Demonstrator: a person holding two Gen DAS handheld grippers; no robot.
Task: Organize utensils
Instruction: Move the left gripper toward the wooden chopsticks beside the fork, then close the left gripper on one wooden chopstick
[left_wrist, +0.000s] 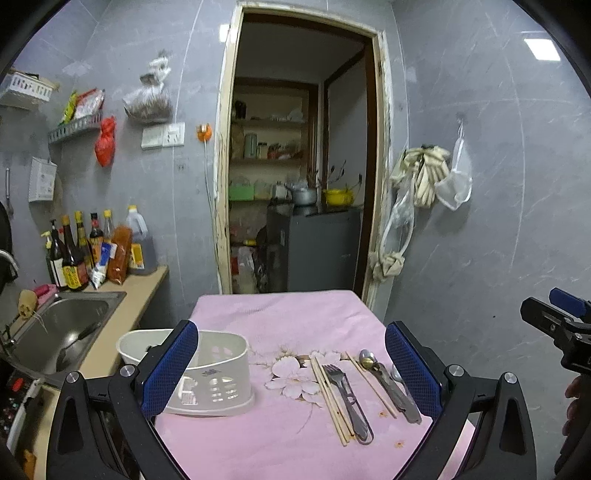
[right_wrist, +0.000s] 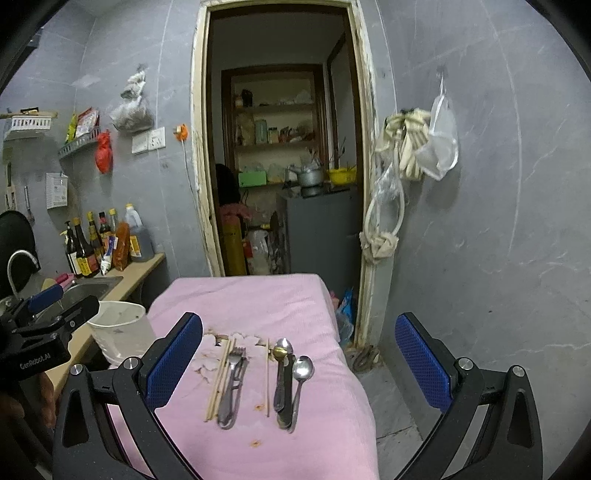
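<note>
A white plastic utensil holder (left_wrist: 214, 376) stands at the left of the table with the pink cloth (left_wrist: 280, 321); it also shows in the right wrist view (right_wrist: 120, 332). To its right lie chopsticks (left_wrist: 330, 398), a fork (left_wrist: 345, 397), a single chopstick (left_wrist: 371, 384) and spoons (left_wrist: 388, 384). In the right wrist view the chopsticks (right_wrist: 220, 376), fork (right_wrist: 233, 384), gold-bowled spoon (right_wrist: 282, 376) and steel spoon (right_wrist: 301, 384) lie side by side. My left gripper (left_wrist: 291, 365) is open and empty above the table, near the holder. My right gripper (right_wrist: 299, 362) is open and empty above the utensils.
A counter with a steel sink (left_wrist: 62, 332) and sauce bottles (left_wrist: 92, 251) runs along the left. An open doorway (left_wrist: 299, 166) lies behind the table. The table's right edge drops to the floor (right_wrist: 391, 406). Bags hang on the right wall (left_wrist: 428, 181).
</note>
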